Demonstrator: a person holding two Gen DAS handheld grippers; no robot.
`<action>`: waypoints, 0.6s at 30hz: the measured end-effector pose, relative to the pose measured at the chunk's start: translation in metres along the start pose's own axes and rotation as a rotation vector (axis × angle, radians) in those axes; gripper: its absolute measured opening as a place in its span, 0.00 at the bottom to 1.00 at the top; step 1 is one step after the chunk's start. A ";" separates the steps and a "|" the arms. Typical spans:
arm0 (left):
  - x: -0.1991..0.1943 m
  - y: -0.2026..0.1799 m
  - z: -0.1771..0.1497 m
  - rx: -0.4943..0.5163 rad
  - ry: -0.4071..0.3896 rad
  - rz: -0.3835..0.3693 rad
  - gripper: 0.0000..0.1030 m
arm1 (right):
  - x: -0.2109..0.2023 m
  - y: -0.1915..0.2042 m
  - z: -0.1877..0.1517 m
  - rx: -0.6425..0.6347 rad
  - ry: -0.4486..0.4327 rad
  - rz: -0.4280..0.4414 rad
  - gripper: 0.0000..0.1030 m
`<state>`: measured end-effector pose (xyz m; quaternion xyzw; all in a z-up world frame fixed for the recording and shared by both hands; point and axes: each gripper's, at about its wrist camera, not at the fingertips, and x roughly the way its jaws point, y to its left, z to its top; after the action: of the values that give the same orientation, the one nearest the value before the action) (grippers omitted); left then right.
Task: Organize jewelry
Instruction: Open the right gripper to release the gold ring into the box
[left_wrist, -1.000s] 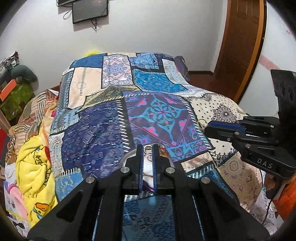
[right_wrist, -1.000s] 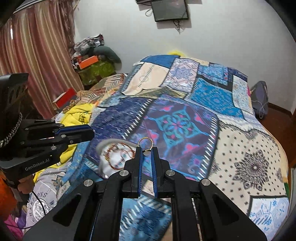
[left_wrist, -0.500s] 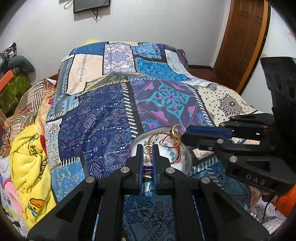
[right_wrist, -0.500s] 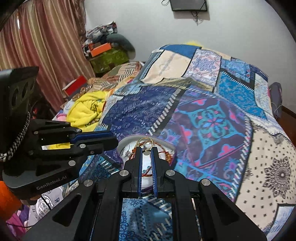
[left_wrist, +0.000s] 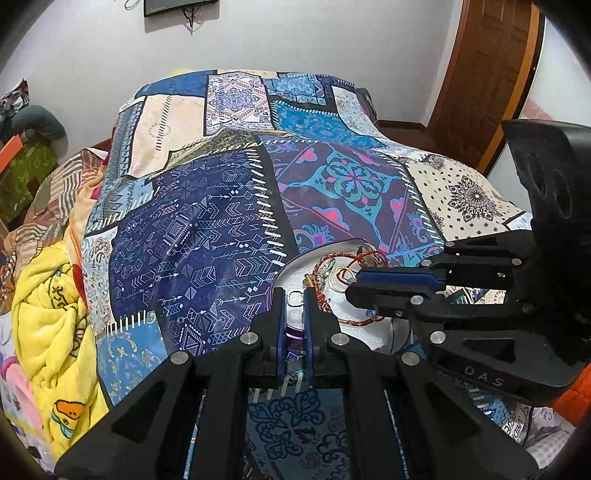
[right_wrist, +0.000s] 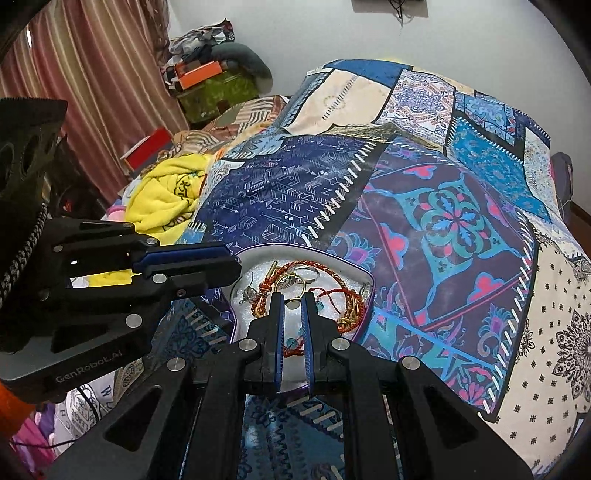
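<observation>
A white tray with a purple rim (right_wrist: 325, 254) lies on the patchwork bedspread (right_wrist: 443, 221) and holds a tangle of red braided cords (right_wrist: 334, 291), gold rings and silver pieces. My right gripper (right_wrist: 292, 300) hangs over the tray, shut on a gold ring (right_wrist: 293, 305) that sticks up past its tips. My left gripper (left_wrist: 295, 295) is over the tray's near-left rim (left_wrist: 314, 248), shut on a small silver ring (left_wrist: 295, 297). Each gripper shows in the other's view: the right gripper (left_wrist: 352, 286) reaches in from the right, the left gripper (right_wrist: 236, 266) from the left.
A crumpled yellow blanket (left_wrist: 48, 314) lies along the bed's left side. Boxes and bundled clothes (right_wrist: 207, 74) are piled by striped curtains (right_wrist: 92, 74). A wooden door (left_wrist: 480, 74) stands at the far right, beyond the bed.
Both grippers have come down and closer to the tray, each still holding its ring. The tray now lies right under both sets of tips.
</observation>
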<state>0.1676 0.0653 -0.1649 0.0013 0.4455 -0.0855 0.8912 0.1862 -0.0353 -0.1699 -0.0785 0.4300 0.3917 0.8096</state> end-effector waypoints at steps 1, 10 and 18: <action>0.001 0.001 0.000 0.000 -0.001 -0.002 0.07 | 0.001 0.000 0.000 -0.002 0.001 -0.001 0.08; -0.002 0.005 -0.001 -0.006 -0.010 -0.004 0.07 | 0.001 0.004 -0.001 -0.041 -0.009 -0.041 0.08; -0.009 0.006 -0.005 -0.014 -0.018 0.019 0.27 | 0.001 0.009 -0.002 -0.074 0.000 -0.074 0.09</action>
<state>0.1590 0.0732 -0.1612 -0.0016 0.4378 -0.0741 0.8960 0.1788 -0.0295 -0.1705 -0.1243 0.4121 0.3770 0.8201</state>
